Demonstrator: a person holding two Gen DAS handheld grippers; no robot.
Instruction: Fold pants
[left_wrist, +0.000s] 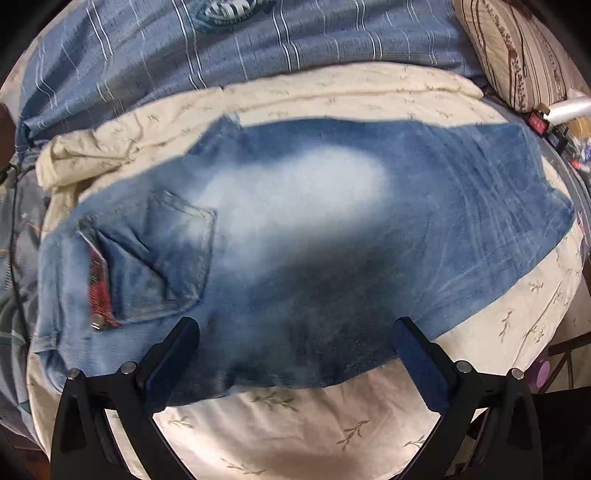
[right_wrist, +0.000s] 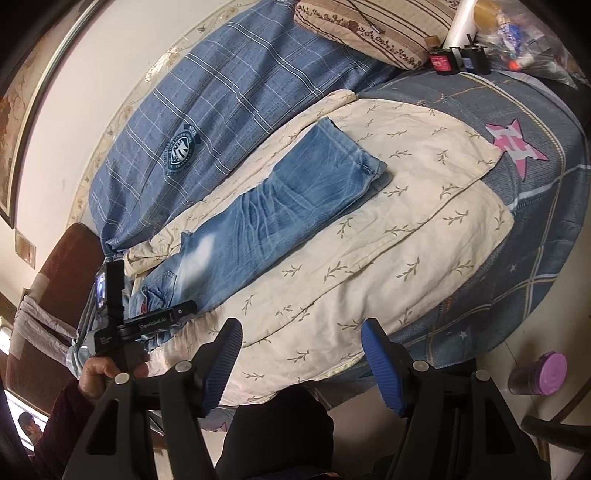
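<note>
Both tongs are gaping empty: the left tongs (left_wrist: 295, 332) hovering over the seat of the faded blue denim pants (right_wrist: 280, 199), the right tongs (right_wrist: 301, 334) hanging back. The pants are lying halved lengthwise, apparently, on the cream leaf-print sheet (right_wrist: 406, 236). Next: pinching waistband or hems for the crosswise fold.

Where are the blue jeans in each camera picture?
Left wrist view: the jeans fill the middle, waist and back pocket at left.
Right wrist view: the jeans lie slantwise left of centre, hem at upper right.
Shared landmark: the cream leaf-print sheet under them.
</note>
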